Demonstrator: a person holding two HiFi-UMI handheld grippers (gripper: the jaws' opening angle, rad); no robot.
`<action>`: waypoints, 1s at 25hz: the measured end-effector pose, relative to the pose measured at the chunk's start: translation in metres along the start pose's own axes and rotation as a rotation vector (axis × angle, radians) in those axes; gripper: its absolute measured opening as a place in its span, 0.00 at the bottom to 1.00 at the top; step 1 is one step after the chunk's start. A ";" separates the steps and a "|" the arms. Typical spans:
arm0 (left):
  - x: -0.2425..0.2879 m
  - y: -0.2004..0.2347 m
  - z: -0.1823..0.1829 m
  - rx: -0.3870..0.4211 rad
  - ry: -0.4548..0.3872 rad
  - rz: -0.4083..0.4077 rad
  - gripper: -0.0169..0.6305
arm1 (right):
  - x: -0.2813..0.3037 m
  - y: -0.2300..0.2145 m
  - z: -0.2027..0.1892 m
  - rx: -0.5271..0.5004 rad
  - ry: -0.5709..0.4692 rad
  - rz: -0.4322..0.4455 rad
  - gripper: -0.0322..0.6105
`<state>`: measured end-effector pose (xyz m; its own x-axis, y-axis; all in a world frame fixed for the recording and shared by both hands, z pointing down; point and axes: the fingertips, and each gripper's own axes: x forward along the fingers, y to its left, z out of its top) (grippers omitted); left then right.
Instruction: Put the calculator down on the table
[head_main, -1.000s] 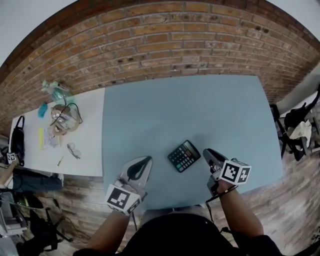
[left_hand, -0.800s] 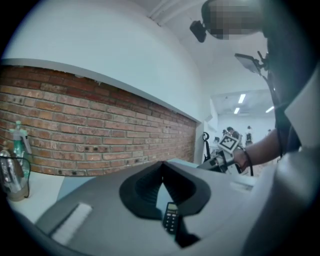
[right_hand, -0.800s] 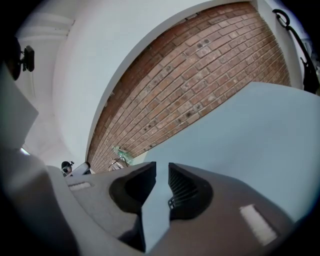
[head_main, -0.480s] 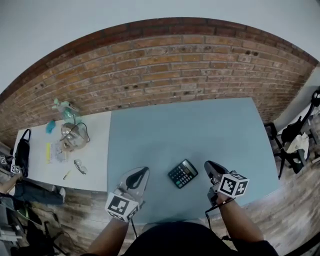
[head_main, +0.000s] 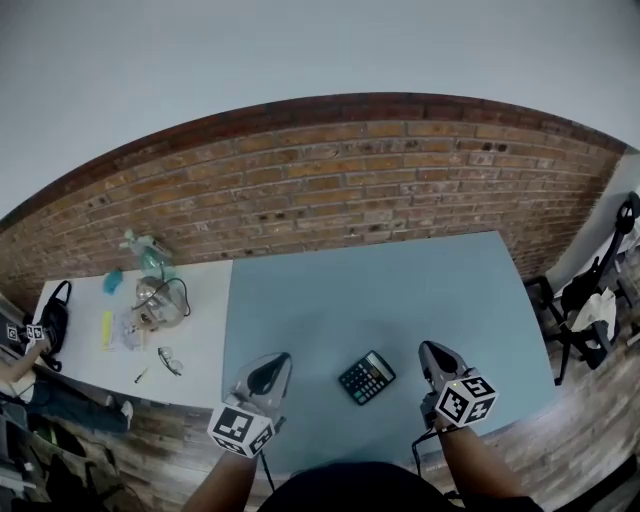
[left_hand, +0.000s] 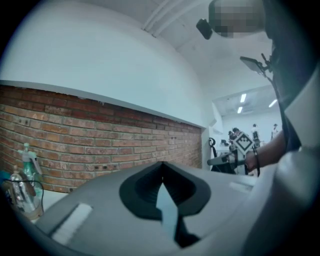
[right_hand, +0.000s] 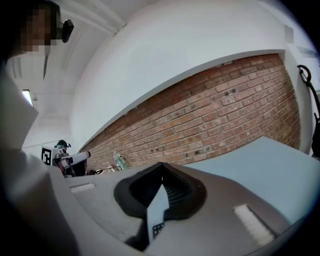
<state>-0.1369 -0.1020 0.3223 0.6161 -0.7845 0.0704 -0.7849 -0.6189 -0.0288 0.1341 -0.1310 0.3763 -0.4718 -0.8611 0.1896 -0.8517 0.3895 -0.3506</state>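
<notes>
The calculator lies flat on the table, close to the table's near edge and free of both grippers.

Head view: The left gripper and the right gripper both hang over the table's near edge, one on each side of the calculator and apart from it. The right gripper is the nearer of the two. From its tips, the calculator lies to the left and slightly toward you. The calculator sits skewed to the table's near edge. Its outline is close to square here, so do not rely on this view for its long axis. Note a second, white table butted against the left side of the table; it plays no part.

Left gripper view: The jaws are together with nothing between them. Only a thin sliver of the table surface shows through the seam. The calculator is not in this view.

Right gripper view: The jaws have just been closing and now meet, with nothing gripped. Through the seam you see a few calculator keys below and beyond the tips, on the table.

Judgement: the placement looks complete. Any further approach falls to the right gripper, moving left across the table's near edge.
</notes>
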 end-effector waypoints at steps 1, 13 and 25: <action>-0.002 0.001 0.001 -0.002 -0.004 0.006 0.03 | -0.002 0.002 0.001 -0.018 -0.011 0.002 0.06; -0.011 0.009 0.002 -0.024 -0.009 0.034 0.03 | -0.003 0.051 0.022 -0.186 -0.134 0.106 0.05; -0.008 0.000 -0.002 -0.010 -0.003 0.014 0.03 | -0.009 0.054 0.019 -0.216 -0.173 0.108 0.05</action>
<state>-0.1422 -0.0961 0.3236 0.6054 -0.7931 0.0674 -0.7939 -0.6077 -0.0201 0.0965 -0.1080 0.3384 -0.5322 -0.8466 -0.0041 -0.8362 0.5264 -0.1535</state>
